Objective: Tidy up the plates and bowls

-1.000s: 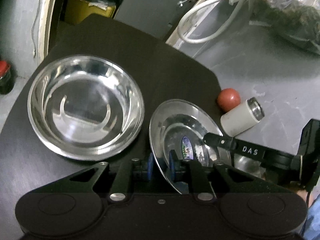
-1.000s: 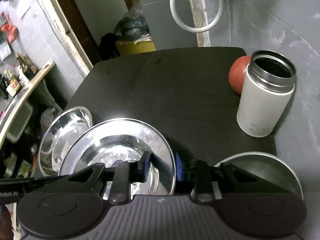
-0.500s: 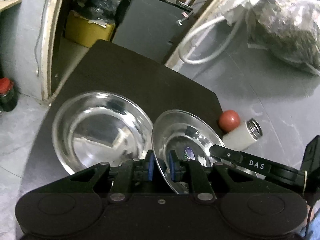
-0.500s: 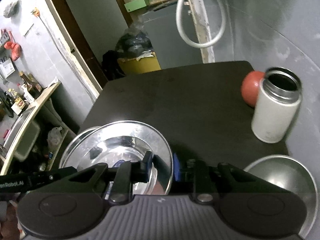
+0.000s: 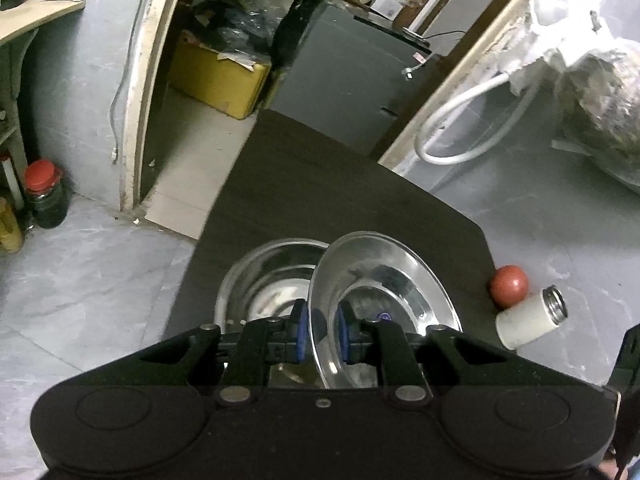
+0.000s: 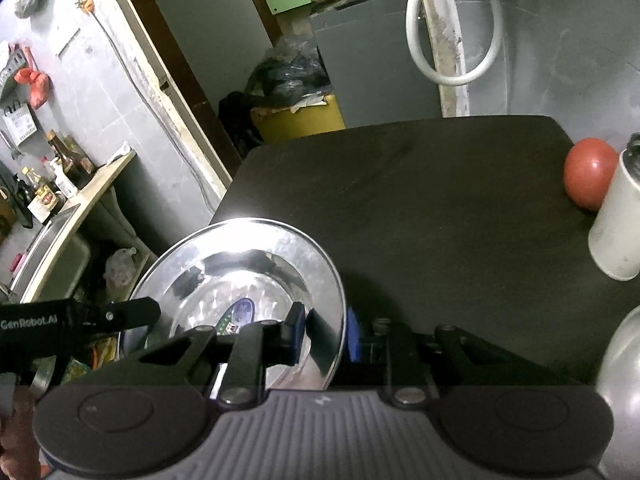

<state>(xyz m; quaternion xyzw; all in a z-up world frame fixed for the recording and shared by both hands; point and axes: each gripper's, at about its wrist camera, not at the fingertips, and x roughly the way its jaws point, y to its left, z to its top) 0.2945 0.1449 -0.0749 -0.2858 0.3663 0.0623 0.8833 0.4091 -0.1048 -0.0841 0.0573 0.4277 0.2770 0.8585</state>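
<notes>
**Two grippers held one shiny plate above the dark table**

The dark table (image 5: pixel 328 184) was the biggest thing. It stood on a grey floor, with its far edge close to a grey cabinet (image 5: pixel 344 76) and a yellow box (image 5: pixel 218 76).

A big steel bowl (image 5: pixel 260 284) sat near the table's left edge. In the right wrist view, part of another steel dish (image 6: pixel 624 364) showed at the table's near right corner.

A steel plate (image 5: pixel 384 280) was tilted up, partly in front of the big bowl. It had a small sticker in the middle. The left gripper (image 5: pixel 322 334) pinched the plate's near rim between its blue pads. The right gripper (image 6: pixel 326 334) pinched the rim on the other side (image 6: pixel 240 268), with one pad inside the plate and one pad outside it. So both grippers were closed tight on the same plate.

A white metal cup (image 5: pixel 532 320) with an open top stood at the table's right edge. A red ball (image 5: pixel 509 285) was just beside it, on its far side. I could not tell if they touched.

A white hose (image 6: pixel 452 28) hung in a loop on the far wall.
</notes>
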